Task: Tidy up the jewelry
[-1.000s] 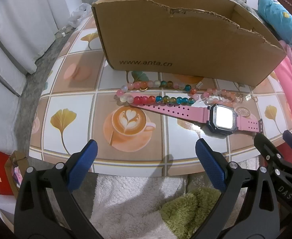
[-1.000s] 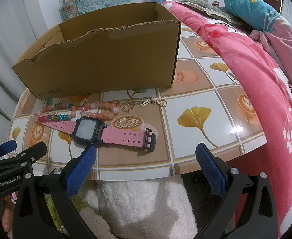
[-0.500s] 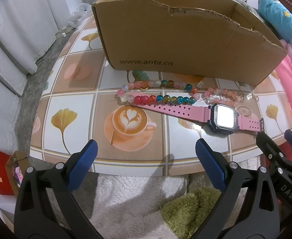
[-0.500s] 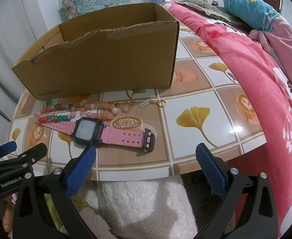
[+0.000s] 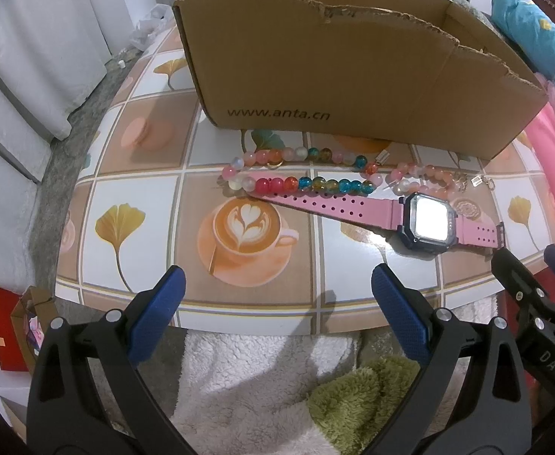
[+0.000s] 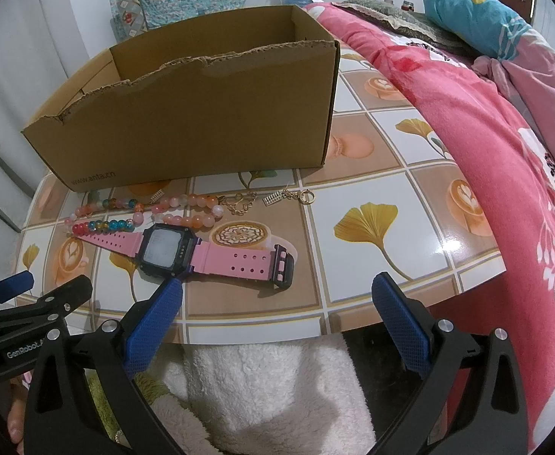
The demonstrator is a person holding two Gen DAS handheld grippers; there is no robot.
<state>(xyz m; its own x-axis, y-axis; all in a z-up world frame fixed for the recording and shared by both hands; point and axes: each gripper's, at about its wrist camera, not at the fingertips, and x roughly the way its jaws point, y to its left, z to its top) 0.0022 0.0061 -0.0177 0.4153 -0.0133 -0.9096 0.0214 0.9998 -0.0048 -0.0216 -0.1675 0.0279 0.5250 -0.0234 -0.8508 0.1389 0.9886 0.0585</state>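
Observation:
A pink watch (image 5: pixel 425 220) (image 6: pixel 171 248) lies flat on the tiled table (image 5: pixel 145 204) (image 6: pixel 372 197), in front of an open cardboard box (image 5: pixel 338 72) (image 6: pixel 201 121). Between watch and box lie a multicoloured bead bracelet (image 5: pixel 300 184) (image 6: pixel 103 223), a peach bead bracelet (image 5: pixel 421 178) (image 6: pixel 190 210) and a thin gold chain (image 6: pixel 277 199). My left gripper (image 5: pixel 277 295) is open at the table's near edge, below the coloured beads. My right gripper (image 6: pixel 277 299) is open too, its left fingertip (image 6: pixel 167 292) just short of the watch. Neither holds anything.
A pink floral blanket (image 6: pixel 486 151) lies along the table's right side, with a blue pillow (image 6: pixel 474 11) behind. White and green fluffy fabric (image 5: pixel 258 390) hangs below the near table edge. A red paper bag (image 5: pixel 4 326) stands on the floor at left.
Both grippers have crept slightly forward toward the table; the right one's left fingertip now sits closer to the watch. The jewelry has not moved.

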